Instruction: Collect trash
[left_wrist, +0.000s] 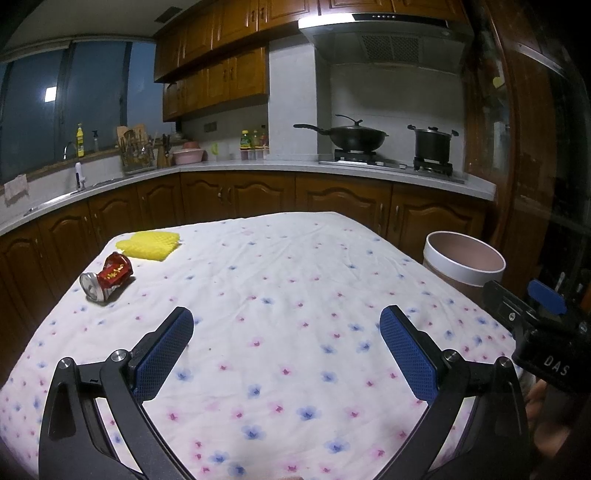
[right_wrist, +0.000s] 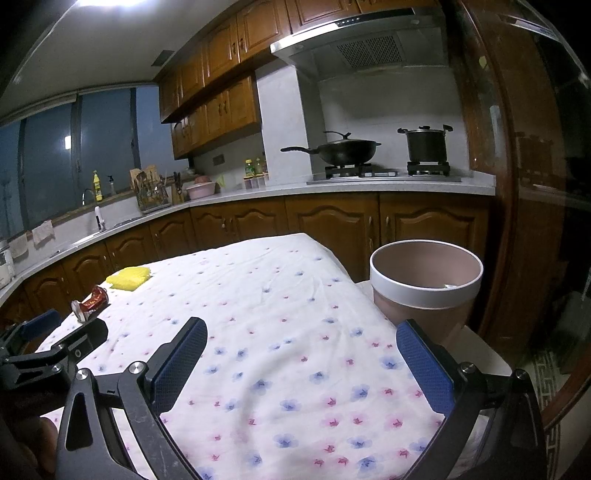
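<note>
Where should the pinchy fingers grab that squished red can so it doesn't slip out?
Probably around its red middle. The can lies on its side on the flowered cloth, silver end toward the near-left corner. The open left gripper could come down from above, one finger on each long side. The dented waist looks narrower, so it should fit between them easily.

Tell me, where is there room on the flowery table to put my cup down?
The whole middle of the tablecloth is bare, out to the bin side. Only the far left corner is taken, by the crushed can and yellow sponge.

Left gripper (left_wrist: 286, 332): jaws wide apart, empty, above the table (left_wrist: 295, 277).
Right gripper (right_wrist: 301, 345): jaws wide apart, empty, above the table.
</note>
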